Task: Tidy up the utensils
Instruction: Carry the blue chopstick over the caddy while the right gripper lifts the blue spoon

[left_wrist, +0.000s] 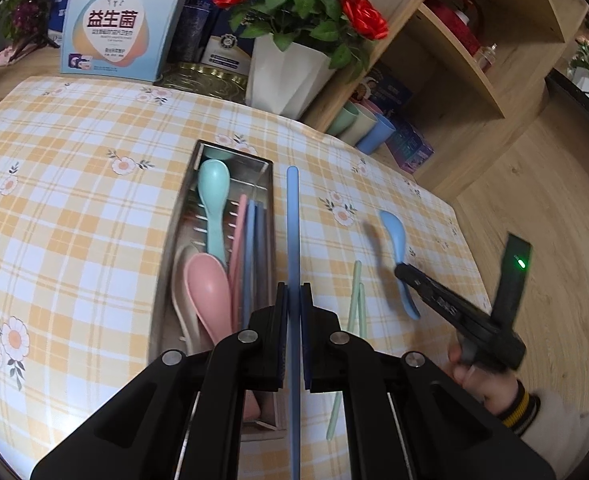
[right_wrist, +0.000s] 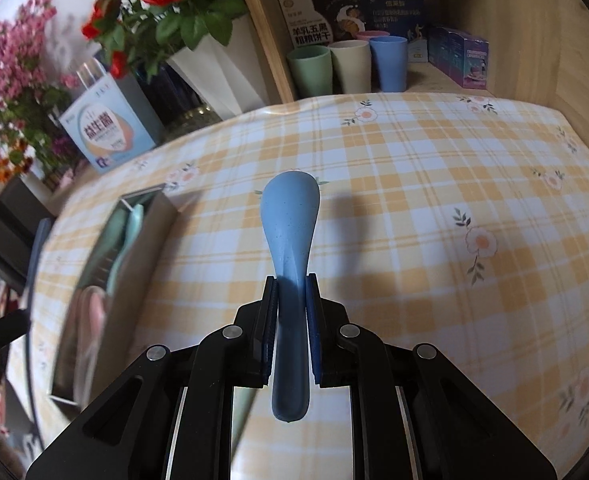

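A big table (left_wrist: 74, 184) with a yellow and white check cloth fills most of both views. Little flowers are printed on the cloth. Behind the table, on the far right, stands a wooden shelf (left_wrist: 466, 92). Three cups (right_wrist: 348, 66), green, cream and blue, sit side by side on its low board. A white pot (left_wrist: 290, 76) of red roses (left_wrist: 364, 14) stands at the far edge of the table, and a light blue box (left_wrist: 118, 24) stands to its left.

A long metal tray (left_wrist: 214, 248) lies on the table, left of the middle. Inside it are a mint spoon (left_wrist: 213, 196) at the far end, a pink spoon (left_wrist: 208, 292) at the near end, and some pink and blue sticks (left_wrist: 246, 248) along the right side.

The left gripper (left_wrist: 293, 292) is closed tight on a long blue stick (left_wrist: 293, 224). The stick points away, just right of the tray.

The right gripper (right_wrist: 292, 284) is closed on the handle of a blue spoon (right_wrist: 292, 220). The spoon bowl points away and is up above the cloth, right of the tray. A hand (left_wrist: 482, 376) in a striped cuff holds this gripper.

Two green sticks (left_wrist: 356, 304) lie on the cloth between the blue stick and the blue spoon.
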{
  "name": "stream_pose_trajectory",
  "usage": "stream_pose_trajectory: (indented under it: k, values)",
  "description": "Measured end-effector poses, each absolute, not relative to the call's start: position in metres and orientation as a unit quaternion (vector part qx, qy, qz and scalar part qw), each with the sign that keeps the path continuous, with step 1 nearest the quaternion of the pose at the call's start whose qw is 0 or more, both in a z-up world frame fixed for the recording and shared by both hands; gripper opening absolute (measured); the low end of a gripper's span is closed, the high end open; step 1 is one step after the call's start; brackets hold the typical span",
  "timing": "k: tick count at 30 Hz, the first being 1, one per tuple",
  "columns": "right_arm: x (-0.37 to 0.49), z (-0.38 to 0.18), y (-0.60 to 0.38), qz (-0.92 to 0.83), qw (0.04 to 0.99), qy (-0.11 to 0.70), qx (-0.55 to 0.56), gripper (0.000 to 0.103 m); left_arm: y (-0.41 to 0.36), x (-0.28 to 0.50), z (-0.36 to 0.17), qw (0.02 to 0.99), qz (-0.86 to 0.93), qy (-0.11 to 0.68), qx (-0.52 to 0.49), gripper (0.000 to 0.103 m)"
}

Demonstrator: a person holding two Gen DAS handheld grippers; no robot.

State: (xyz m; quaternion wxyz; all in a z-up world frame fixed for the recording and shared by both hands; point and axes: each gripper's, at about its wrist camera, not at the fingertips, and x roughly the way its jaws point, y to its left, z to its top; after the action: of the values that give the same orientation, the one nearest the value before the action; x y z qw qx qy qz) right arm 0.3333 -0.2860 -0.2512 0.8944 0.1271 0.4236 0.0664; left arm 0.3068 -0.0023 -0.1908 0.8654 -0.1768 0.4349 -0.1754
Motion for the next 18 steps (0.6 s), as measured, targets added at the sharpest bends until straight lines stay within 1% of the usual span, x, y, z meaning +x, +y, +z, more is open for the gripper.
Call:
stream_pose_trajectory:
  k: [9, 18]
  values:
    - [0.307, -0.247, -0.284, 0.087, 0.892, 0.406, 0.181, 0.014, 0.015, 0.321, -0.197, 0.863, -0.154, 0.444, -0.185, 0.006]
    - [0.295, -0.239, -0.295, 0.084, 0.893, 0.392, 0.204, 0.014, 0.002, 0.351, -0.212, 0.857, -0.154, 0.463, -0.167, 0.006]
